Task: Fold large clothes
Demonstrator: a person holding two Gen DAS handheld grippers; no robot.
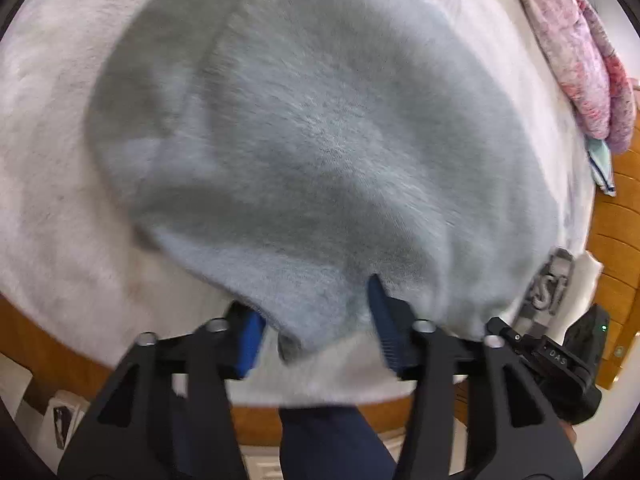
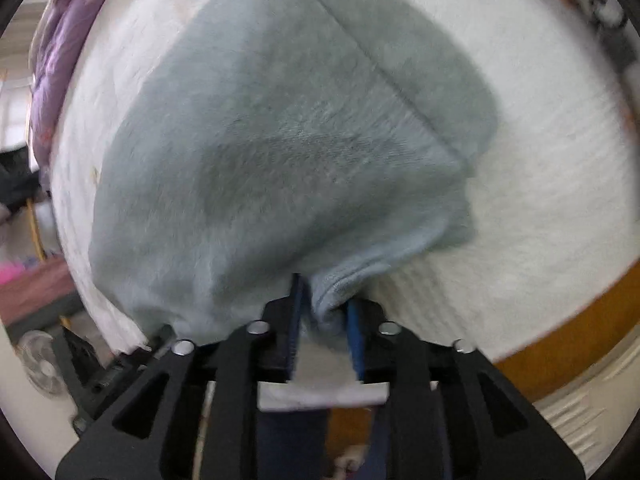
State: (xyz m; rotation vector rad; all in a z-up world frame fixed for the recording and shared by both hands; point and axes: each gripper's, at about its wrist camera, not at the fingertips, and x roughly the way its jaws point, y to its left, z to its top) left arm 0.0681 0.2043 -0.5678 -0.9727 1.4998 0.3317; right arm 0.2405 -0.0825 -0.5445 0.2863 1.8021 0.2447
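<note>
Left wrist view first: close up, the left gripper (image 1: 316, 320) has its blue fingers (image 1: 250, 340) wide apart, and the near edge of the grey-blue cloth (image 1: 320, 140) hangs down between them without being pinched. Just to the right, the other black tool (image 1: 560, 360) shows at the edge of the cloth. Past that, the cloth spreads out big and soft over a white cover (image 1: 52, 140) on a bed with a brown wood edge (image 1: 52, 344). Far off on the right lies a pink blanket (image 1: 580, 60). The right wrist view is blurry. Nearest, the right gripper (image 2: 326, 312) has its fingers (image 2: 354, 336) close together, squeezing a bunched bit of the cloth (image 2: 260, 140) edge. From there the cloth lifts a little and runs away over the white cover (image 2: 540, 160), with one flap folded over on the far right side. A brown wood edge (image 2: 560, 328) shows low on the right. Far away at the top left sits a purple blanket (image 2: 56, 80), and a small fan (image 2: 40, 360) stands low on the left.
</note>
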